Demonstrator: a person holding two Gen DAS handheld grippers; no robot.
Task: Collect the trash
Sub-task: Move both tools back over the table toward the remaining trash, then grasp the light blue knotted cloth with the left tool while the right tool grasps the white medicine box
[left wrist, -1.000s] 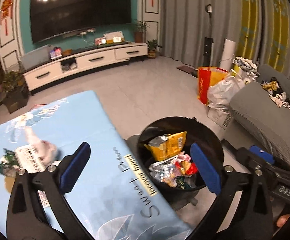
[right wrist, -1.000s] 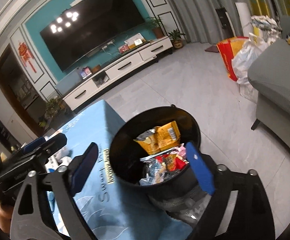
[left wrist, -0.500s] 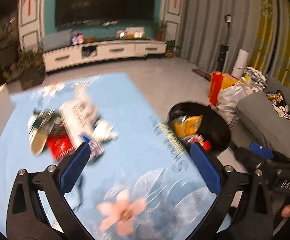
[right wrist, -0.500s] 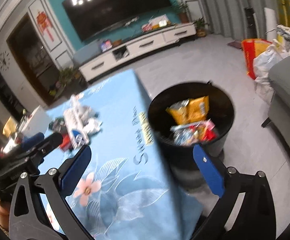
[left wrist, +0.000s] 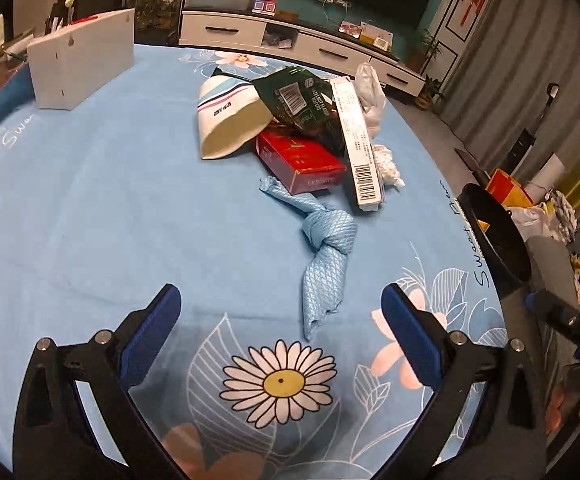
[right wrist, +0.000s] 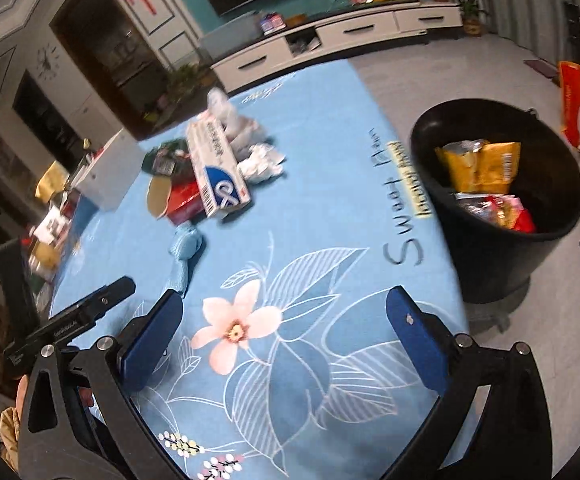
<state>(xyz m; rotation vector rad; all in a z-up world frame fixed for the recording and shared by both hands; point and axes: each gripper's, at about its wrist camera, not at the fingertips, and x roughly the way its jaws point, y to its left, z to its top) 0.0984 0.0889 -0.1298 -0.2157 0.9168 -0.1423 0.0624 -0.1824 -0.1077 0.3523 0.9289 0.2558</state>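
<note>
1. My left gripper (left wrist: 280,322) hangs over the near part of the table, its blue pads spread wide with nothing between them; only the flowered cloth shows in the gap.
2. My right gripper (right wrist: 282,328) is likewise wide open and empty, above the pink flower print at the table's near right side.
3. In the right wrist view, the black body of my left gripper pokes in at the lower left.
4. Just ahead of the left gripper lies a knotted blue cloth (left wrist: 326,256) on the light blue tablecloth (left wrist: 110,200).
5. Beyond the cloth sits the trash pile: a red box (left wrist: 300,160), with a tipped paper cup (left wrist: 230,118) touching its left side.
6. A dark green snack bag (left wrist: 298,100) rests on top of the cup and the box, and a long white toothpaste box (left wrist: 360,140) lies along the pile's right edge.
7. Crumpled white tissue (left wrist: 386,162) lies just right of the toothpaste box.
8. A white carton (left wrist: 82,58) stands well apart, at the far left of the table.
9. The black trash bin (right wrist: 498,200) stands on the floor just off the table's right edge, with yellow and red wrappers inside.
</note>
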